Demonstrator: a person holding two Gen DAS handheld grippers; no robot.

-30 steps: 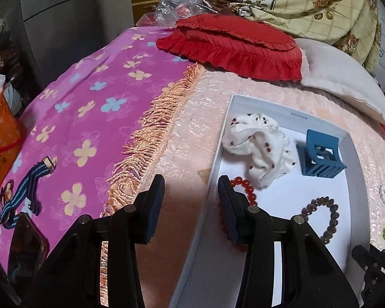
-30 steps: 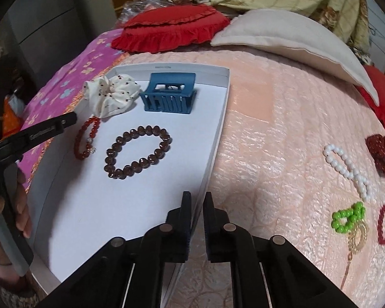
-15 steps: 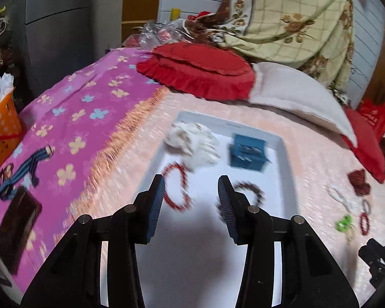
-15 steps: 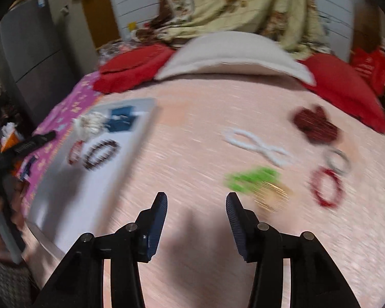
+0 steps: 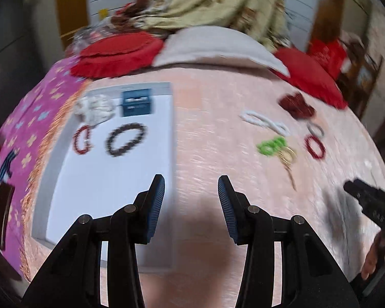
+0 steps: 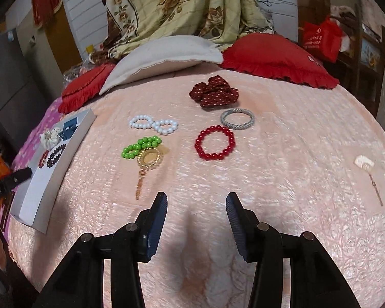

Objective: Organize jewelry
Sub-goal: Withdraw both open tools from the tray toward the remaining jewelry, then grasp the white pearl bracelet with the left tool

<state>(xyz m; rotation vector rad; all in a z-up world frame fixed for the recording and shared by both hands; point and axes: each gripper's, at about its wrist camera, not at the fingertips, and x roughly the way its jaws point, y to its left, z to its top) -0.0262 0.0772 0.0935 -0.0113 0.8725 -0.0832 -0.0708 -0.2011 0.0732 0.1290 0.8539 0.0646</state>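
Note:
My left gripper (image 5: 191, 190) hangs open and empty over the pink bedspread, just right of the white tray (image 5: 110, 179). In the tray lie a white scrunchie (image 5: 95, 109), a blue claw clip (image 5: 136, 102), a red bead bracelet (image 5: 82, 140) and a dark bead bracelet (image 5: 125, 140). My right gripper (image 6: 196, 206) is open with nothing between its fingers. Ahead of it lie a gold pendant (image 6: 148, 160), green beads (image 6: 140, 146), a white bead bracelet (image 6: 154, 123), a red bracelet (image 6: 215, 142), a silver bangle (image 6: 237, 118) and a dark red scrunchie (image 6: 214, 91).
A white shell hairpin (image 6: 364, 164) lies alone at the far right of the bed. Red cushions (image 6: 277, 56) and a white pillow (image 6: 164, 56) line the back. A purple flowered blanket (image 5: 20, 128) covers the left side, with a dark phone (image 5: 2, 213) on it.
Both grippers swung right, from the tray toward the loose jewelry. The right gripper's jaws, shut a second ago, now stand apart. The left view is still blurred.

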